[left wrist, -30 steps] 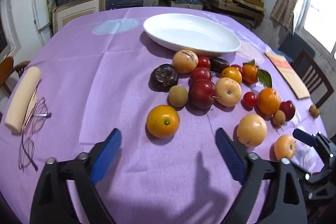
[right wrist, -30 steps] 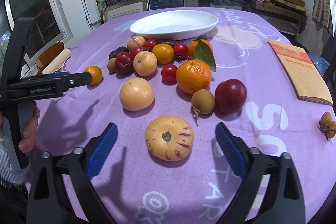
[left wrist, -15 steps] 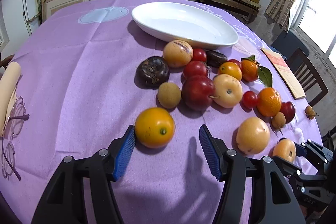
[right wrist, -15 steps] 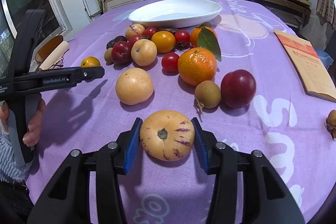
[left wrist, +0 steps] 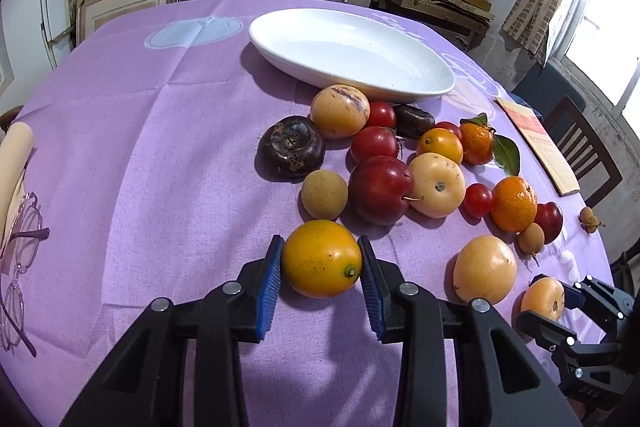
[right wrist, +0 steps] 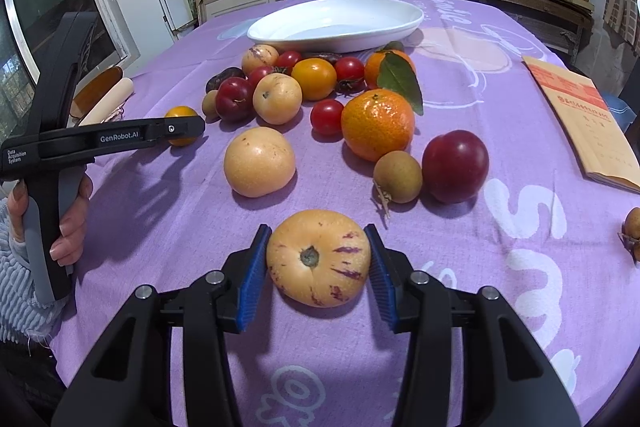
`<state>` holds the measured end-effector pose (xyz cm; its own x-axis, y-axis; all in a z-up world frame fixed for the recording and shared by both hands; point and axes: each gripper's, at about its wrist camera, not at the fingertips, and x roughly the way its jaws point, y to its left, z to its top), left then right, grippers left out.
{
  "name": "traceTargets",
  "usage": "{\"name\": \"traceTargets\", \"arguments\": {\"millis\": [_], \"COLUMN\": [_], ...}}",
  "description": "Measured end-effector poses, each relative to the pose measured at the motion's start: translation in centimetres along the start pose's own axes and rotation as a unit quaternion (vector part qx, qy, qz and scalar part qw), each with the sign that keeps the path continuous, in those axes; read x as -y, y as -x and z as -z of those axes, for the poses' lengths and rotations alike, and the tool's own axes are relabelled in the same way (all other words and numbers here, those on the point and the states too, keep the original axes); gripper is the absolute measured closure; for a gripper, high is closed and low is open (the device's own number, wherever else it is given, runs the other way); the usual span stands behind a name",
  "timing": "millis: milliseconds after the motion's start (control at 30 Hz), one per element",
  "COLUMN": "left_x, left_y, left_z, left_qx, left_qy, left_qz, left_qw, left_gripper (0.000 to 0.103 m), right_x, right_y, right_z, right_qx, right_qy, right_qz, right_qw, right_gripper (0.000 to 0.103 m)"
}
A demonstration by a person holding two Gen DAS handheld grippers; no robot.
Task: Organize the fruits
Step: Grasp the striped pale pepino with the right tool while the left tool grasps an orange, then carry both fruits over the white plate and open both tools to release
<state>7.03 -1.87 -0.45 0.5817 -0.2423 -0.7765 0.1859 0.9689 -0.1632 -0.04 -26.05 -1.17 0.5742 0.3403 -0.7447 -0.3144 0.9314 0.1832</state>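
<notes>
Two fruits are gripped at once, one in each gripper. The left gripper is closed on an orange fruit, with a blue pad pressed against each flank; the fruit sits squarely between the fingers and appears to rest on the purple tablecloth. The right gripper is clenched in the same way on a pale striped melon, whose stem end faces the camera; it too appears to be resting on the cloth.

The white dish lies straight ahead of both grippers at the far side of the table and holds nothing. Between each gripper and the dish stands the loose cluster of fruit, among them a red plum, a dark persimmon and a large tangerine. Both held fruits are near round, so no long axis need be considered.

The left gripper is judged slightly nearer the dish. A lift is judged necessary before any forward travel, so that the cluster is cleared and not struck.
</notes>
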Motion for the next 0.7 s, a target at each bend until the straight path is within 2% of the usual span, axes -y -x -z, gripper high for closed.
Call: {"name": "traceTargets", "arguments": {"millis": [200, 300, 400, 500, 600, 700], "left_x": [0.2, 0.5, 1.3, 1.9, 2.4, 2.8], "left_y": [1.0, 2.2, 3.3, 3.1, 1.8, -0.7], "left_z": [-0.1, -0.9, -3.4, -6.9, -9.8, -12.4], "left_qx": [0.019, 0.032, 0.054, 0.070, 0.072, 0.062], "left_qy": [-0.007, -0.012, -0.027, -0.028, -0.021, -0.017], "left_qz": [-0.002, -0.002, -0.015, -0.014, -0.016, -0.024], "left_qw": [0.9998, 0.9994, 0.9981, 0.9971, 0.9970, 0.9977], "left_gripper": [0.066, 0.066, 0.066, 0.066, 0.066, 0.066], "right_x": [0.4, 0.6, 0.5, 0.9, 2.0, 3.1], "right_y": [0.8, 2.3, 4.0, 3.7, 0.9, -3.5], "right_z": [0.0, -1.3, -4.7, -9.4, -14.7, -19.1], "right_qx": [0.016, 0.035, 0.067, 0.089, 0.087, 0.064], "right_qy": [-0.010, -0.013, 0.010, 0.022, 0.014, 0.010], "right_qz": [-0.002, -0.013, -0.001, 0.004, 0.006, 0.025], "right_qw": [1.000, 0.999, 0.998, 0.996, 0.996, 0.998], "right_gripper": [0.057, 0.057, 0.057, 0.057, 0.057, 0.057]}}
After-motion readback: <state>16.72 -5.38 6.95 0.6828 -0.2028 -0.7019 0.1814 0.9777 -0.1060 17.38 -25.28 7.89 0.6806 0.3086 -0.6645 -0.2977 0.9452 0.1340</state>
